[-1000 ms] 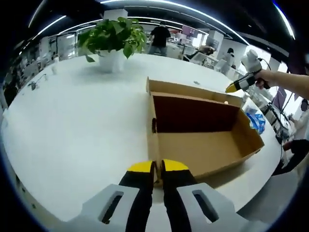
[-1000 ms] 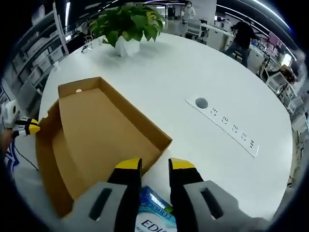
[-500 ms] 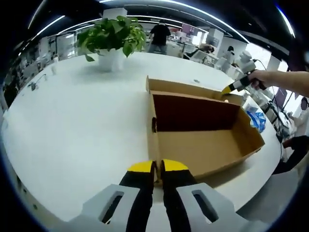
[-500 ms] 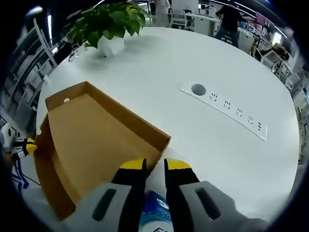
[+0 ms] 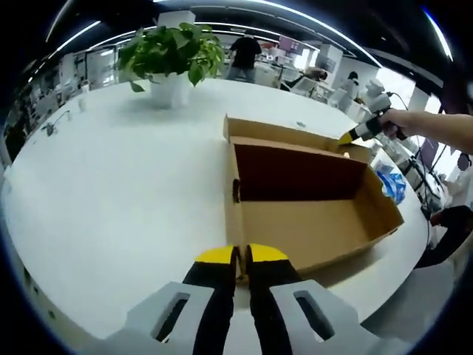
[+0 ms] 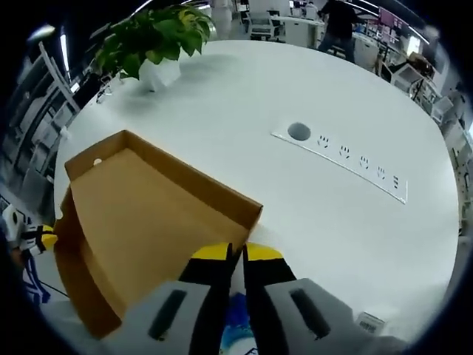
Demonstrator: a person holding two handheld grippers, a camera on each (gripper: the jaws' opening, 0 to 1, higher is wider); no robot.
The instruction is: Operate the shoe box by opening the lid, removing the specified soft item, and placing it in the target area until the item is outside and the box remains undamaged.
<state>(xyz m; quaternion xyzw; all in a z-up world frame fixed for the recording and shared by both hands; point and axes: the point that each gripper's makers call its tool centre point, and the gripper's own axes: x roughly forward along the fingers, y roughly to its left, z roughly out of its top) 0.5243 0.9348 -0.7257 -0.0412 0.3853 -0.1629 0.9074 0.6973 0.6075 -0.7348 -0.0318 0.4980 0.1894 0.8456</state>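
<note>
left hand-held gripper (image 5: 242, 255): jaws together, clamped on shoe box (image 5: 310, 203) near wall | right hand-held gripper (image 6: 236, 252): jaws nearly together, gripping blue packet (image 6: 238, 334) | box open on white bench (image 5: 111, 185)

A potted plant (image 5: 171, 59) stands on the white table (image 5: 111, 185), near a power strip (image 6: 344, 153).

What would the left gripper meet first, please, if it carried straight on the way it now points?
The left gripper already sits at the near wall of the open brown cardboard shoe box, its yellow-tipped fingers closed at that edge. Going on, it would probably push that wall, though depth is unclear.
</note>
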